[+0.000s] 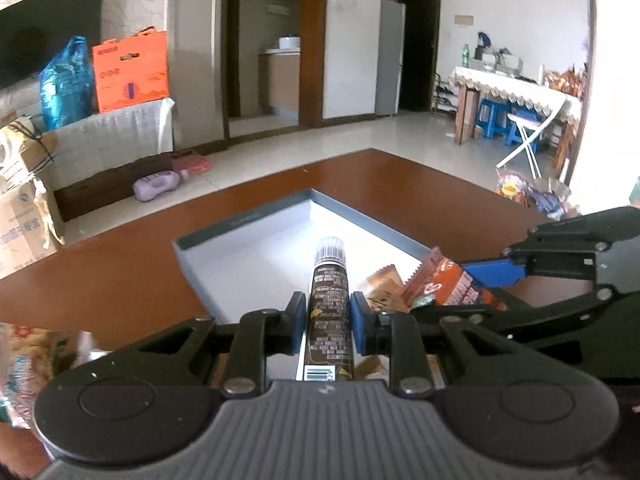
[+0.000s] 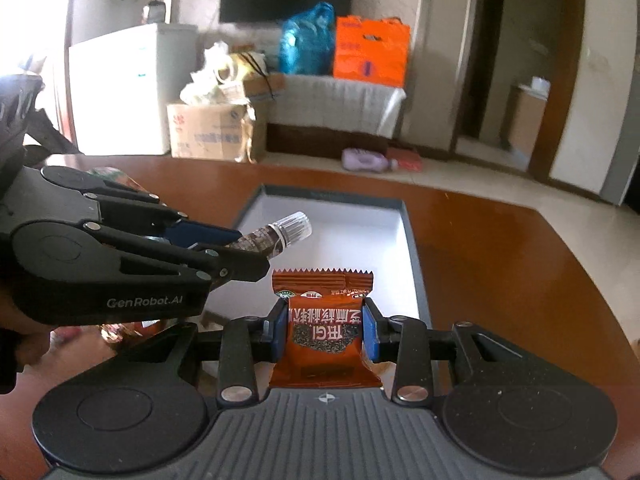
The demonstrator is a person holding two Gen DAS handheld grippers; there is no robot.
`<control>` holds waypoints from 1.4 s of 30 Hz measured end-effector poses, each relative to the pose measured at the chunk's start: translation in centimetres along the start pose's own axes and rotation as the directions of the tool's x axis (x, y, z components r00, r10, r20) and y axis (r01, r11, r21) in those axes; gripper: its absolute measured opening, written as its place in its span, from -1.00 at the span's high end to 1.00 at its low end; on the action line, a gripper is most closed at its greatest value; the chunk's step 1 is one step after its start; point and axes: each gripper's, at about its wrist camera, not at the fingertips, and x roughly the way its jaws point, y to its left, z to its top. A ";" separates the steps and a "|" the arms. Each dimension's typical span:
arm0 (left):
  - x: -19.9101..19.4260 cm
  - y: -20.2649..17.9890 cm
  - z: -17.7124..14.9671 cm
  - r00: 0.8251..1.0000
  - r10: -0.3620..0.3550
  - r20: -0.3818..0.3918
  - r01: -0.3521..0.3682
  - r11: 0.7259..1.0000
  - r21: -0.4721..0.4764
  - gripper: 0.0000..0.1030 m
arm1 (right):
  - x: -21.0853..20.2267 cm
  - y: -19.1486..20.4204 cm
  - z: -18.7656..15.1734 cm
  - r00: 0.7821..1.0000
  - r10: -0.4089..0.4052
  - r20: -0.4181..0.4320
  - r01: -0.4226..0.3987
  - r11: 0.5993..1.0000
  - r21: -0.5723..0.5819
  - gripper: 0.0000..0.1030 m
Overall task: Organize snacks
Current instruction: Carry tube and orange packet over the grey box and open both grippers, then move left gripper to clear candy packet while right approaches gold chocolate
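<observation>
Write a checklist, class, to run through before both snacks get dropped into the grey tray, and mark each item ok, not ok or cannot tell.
1. Left gripper grips the brown tube, pads on both its sides: ok.
2. Right gripper grips the orange packet firmly: ok.
3. Grey tray lies ahead with bare white floor to drop onto: ok.
4. Tube's clear cap is already over the tray: ok.
5. The two grippers keep apart: cannot tell, since in the right wrist view the left one sits very close to the packet's top edge.
6. Tube's cap is screwed tight: cannot tell.
</observation>
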 end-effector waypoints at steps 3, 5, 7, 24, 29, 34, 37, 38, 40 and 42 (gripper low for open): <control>1.1 -0.7 -0.1 1.000 0.006 -0.019 -0.006 1.000 0.011 0.58 | 0.3 -0.1 -0.8 1.000 -0.006 -0.006 0.006 1.000 0.005 0.27; 1.5 -1.1 -0.1 0.999 0.035 -0.022 -0.035 0.999 0.021 0.58 | 0.8 0.0 -0.5 1.000 -0.013 -0.006 0.013 1.000 0.005 0.26; 1.7 -1.4 0.0 0.997 0.069 -0.024 -0.068 0.997 0.040 0.54 | 0.8 0.1 -0.6 1.000 -0.011 -0.010 0.011 1.000 0.019 0.20; -6.3 0.1 0.3 0.957 0.268 0.108 -0.260 0.962 -0.081 -0.40 | -3.7 2.9 0.9 0.986 -0.065 0.151 0.074 0.996 -0.050 -0.70; -12.4 1.5 -2.8 0.907 0.417 0.058 -0.406 0.903 -0.140 -0.40 | -5.3 4.1 1.5 0.984 0.011 0.179 -0.001 0.998 -0.057 -0.66; -17.5 2.4 -8.4 0.838 0.545 -0.020 -0.541 0.825 -0.165 -0.42 | -4.9 7.9 1.0 0.972 0.184 0.143 -0.164 0.976 -0.143 -0.40; -19.1 2.5 -11.6 0.807 0.587 -0.067 -0.590 0.792 -0.161 -0.42 | -3.6 11.0 0.1 0.968 0.233 0.097 -0.207 0.953 -0.221 -0.37; -19.4 2.4 -12.5 0.799 0.596 -0.075 -0.600 0.785 -0.154 -0.42 | -3.4 11.9 -0.1 0.966 0.244 0.087 -0.218 0.946 -0.240 -0.37; -20.2 2.5 -14.2 0.788 0.610 -0.084 -0.615 0.773 -0.156 -0.42 | -2.7 13.2 -0.2 0.962 0.263 0.067 -0.237 0.934 -0.267 -0.35; -20.4 3.0 -15.3 0.789 0.606 -0.099 -0.613 0.771 -0.173 -0.42 | -2.1 14.2 -0.3 0.959 0.279 0.047 -0.255 0.925 -0.281 -0.27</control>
